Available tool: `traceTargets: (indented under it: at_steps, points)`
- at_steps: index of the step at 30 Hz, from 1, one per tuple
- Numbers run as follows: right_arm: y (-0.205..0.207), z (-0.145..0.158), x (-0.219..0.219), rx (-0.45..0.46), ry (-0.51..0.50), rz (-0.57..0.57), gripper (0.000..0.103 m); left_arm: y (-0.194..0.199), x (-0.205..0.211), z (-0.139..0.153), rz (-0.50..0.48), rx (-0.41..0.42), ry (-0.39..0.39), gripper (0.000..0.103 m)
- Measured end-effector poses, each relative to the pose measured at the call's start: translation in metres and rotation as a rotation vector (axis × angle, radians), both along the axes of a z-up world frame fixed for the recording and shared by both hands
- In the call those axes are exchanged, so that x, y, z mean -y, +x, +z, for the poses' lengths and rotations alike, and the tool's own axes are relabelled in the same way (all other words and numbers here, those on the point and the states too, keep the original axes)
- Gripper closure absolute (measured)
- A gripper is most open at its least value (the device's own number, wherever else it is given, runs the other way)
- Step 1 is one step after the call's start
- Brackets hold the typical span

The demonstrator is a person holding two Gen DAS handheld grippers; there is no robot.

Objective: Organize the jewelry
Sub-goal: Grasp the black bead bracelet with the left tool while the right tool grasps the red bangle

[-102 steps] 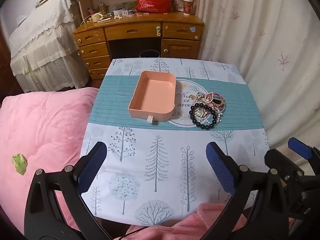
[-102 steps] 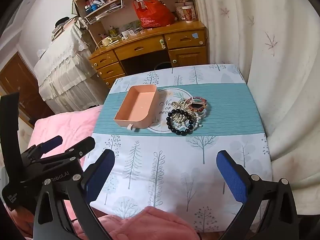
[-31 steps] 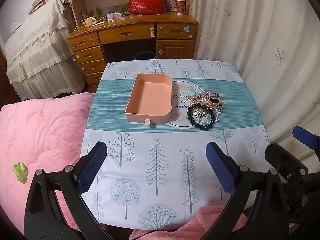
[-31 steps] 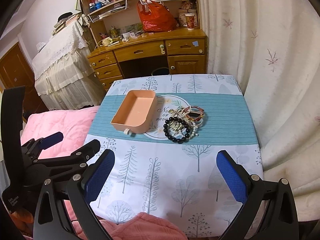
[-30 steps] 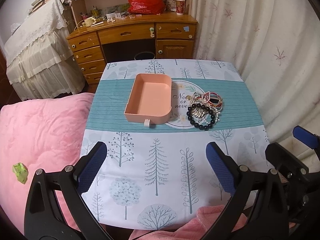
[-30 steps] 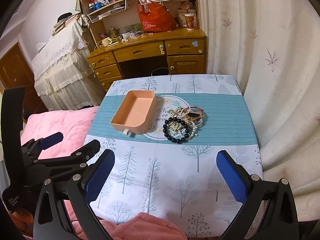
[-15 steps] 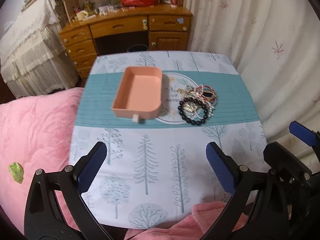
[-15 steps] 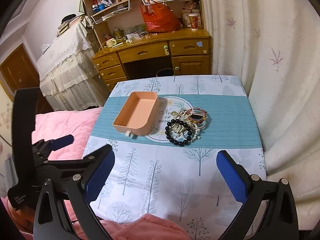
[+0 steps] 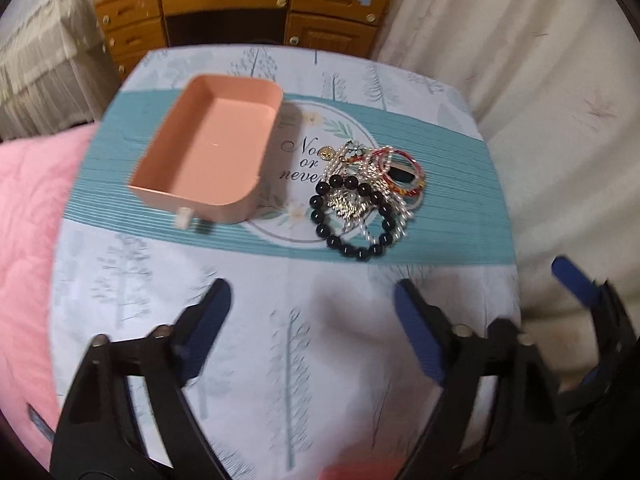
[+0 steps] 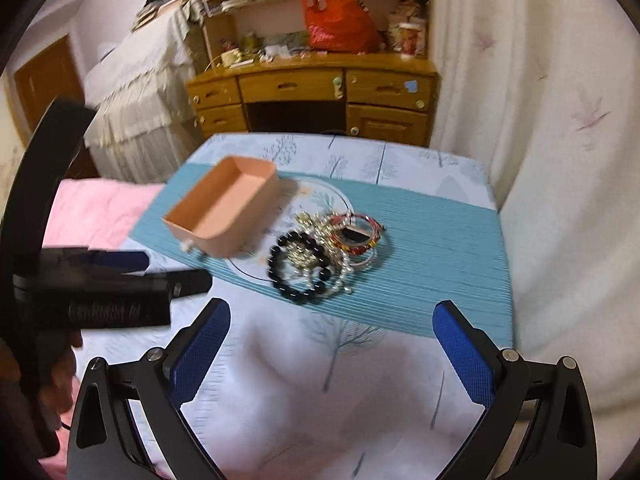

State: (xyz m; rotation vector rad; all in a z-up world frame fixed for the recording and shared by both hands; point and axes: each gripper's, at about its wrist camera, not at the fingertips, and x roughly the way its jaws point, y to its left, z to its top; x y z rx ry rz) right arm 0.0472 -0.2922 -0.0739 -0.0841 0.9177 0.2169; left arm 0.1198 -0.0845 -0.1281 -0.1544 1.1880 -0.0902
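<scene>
A pile of jewelry (image 9: 366,200) lies on the teal band of the tablecloth: a black bead bracelet (image 9: 352,220), pearl strands and red bangles (image 9: 400,166). It also shows in the right wrist view (image 10: 324,252). An empty pink tray (image 9: 216,160) stands just left of the pile, and shows in the right wrist view (image 10: 228,212). My left gripper (image 9: 312,320) is open and empty over the table's near half. My right gripper (image 10: 332,344) is open and empty, just short of the pile.
The small table (image 9: 280,320) has a tree-print cloth. A pink quilt (image 9: 28,220) lies to its left, a curtain (image 10: 560,160) to its right. A wooden desk (image 10: 312,96) with a red bag (image 10: 340,20) stands behind.
Both grippers have moved forward and down toward the table, so the tray and jewelry look larger and closer. The jewelry and tray have not moved. Both stay open.
</scene>
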Motion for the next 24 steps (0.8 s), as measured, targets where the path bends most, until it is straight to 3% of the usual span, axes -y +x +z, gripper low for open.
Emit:
traceTargets:
  at_steps: [2, 4, 7, 10, 15, 18, 20, 24]
  points:
    - [0.017, -0.026, 0.013, -0.027, 0.028, -0.002, 0.013, 0.014, 0.007, -0.019, 0.011, -0.024, 0.0, 0.039]
    - [0.035, -0.051, 0.023, -0.07, 0.055, -0.025, 0.031, 0.032, 0.016, -0.044, 0.024, -0.04, 0.015, 0.044]
    - [0.066, -0.091, 0.037, -0.14, 0.123, -0.084, 0.044, 0.049, 0.019, -0.069, 0.07, -0.036, 0.043, 0.054]
    - [0.086, -0.12, 0.041, -0.18, 0.186, -0.113, 0.055, 0.065, 0.017, -0.088, 0.114, -0.038, 0.044, 0.057]
    - [0.102, -0.144, 0.028, -0.184, 0.209, -0.061, 0.064, 0.08, 0.02, -0.103, 0.11, -0.046, 0.052, 0.062]
    - [0.108, -0.153, 0.02, -0.182, 0.213, -0.047, 0.068, 0.085, 0.028, -0.107, 0.074, -0.023, 0.082, 0.074]
    - [0.111, -0.159, 0.018, -0.196, 0.217, -0.049, 0.068, 0.085, 0.036, -0.107, 0.042, -0.005, 0.104, 0.089]
    - [0.117, -0.163, 0.02, -0.202, 0.224, -0.066, 0.068, 0.085, 0.044, -0.103, 0.035, 0.031, 0.129, 0.09]
